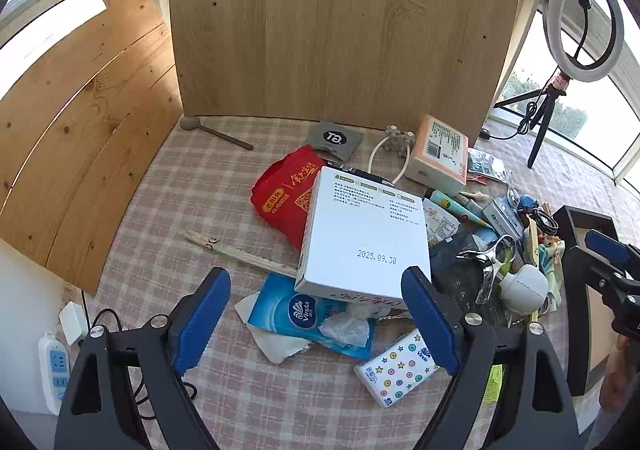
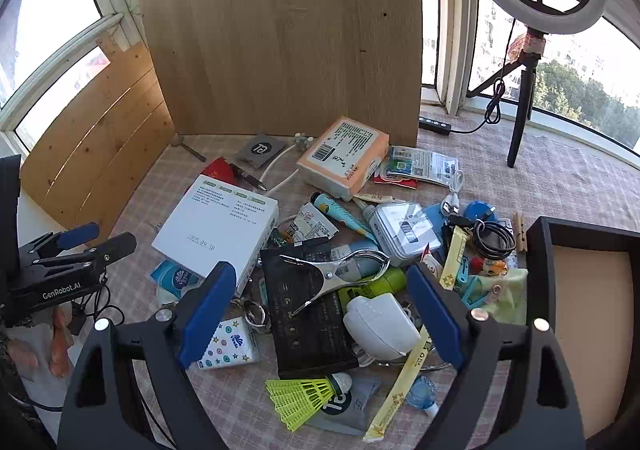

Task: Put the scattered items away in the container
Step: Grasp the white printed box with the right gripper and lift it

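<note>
Scattered items lie heaped on our checked surface [image 2: 560, 186], the round white plastic gadget [image 2: 378, 326] just under our wide-open, empty right tool [image 2: 320, 314], nearer than our open, empty left tool [image 1: 316, 320], with the black-walled container [image 2: 538, 262] at its right.

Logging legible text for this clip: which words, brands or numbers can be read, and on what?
"2025.09.30": white box.
"Vinda": blue tissue pack.
"Vinda": star-patterned tissue pack.
"GenRobot.AI": left hand-held gripper.
"TG"-like logo: grey pouch.
Too small or blurred: the white box's fine print, the red packet, the orange tissue pack.
</note>
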Demonstrator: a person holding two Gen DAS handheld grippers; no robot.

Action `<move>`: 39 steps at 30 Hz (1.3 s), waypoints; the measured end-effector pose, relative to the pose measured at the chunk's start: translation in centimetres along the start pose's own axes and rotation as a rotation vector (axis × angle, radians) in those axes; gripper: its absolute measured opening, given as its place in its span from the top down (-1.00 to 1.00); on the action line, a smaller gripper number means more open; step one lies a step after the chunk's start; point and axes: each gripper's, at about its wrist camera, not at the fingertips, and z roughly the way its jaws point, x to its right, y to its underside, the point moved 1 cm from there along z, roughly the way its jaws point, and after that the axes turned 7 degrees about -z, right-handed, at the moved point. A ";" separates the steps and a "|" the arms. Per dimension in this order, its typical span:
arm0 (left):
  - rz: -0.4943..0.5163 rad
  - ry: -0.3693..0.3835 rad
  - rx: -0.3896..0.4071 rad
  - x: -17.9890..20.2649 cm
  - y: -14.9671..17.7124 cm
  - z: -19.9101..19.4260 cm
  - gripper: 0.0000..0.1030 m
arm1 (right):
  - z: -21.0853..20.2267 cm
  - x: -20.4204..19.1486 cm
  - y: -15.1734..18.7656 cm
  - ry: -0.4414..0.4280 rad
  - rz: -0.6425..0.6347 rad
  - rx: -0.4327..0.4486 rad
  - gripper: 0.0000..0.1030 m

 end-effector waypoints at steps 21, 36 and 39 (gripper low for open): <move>0.002 0.060 -0.157 -0.9 -3.3 7.9 -0.01 | 13.2 -1.7 -2.3 -0.187 0.103 -0.229 -0.16; -0.068 0.195 -0.204 -0.6 -1.3 9.4 0.11 | 17.2 -3.2 -2.4 -0.346 0.227 -0.300 0.10; -0.071 0.195 -0.201 -0.6 -0.9 8.9 0.11 | 16.9 -3.4 -2.2 -0.336 0.221 -0.291 0.11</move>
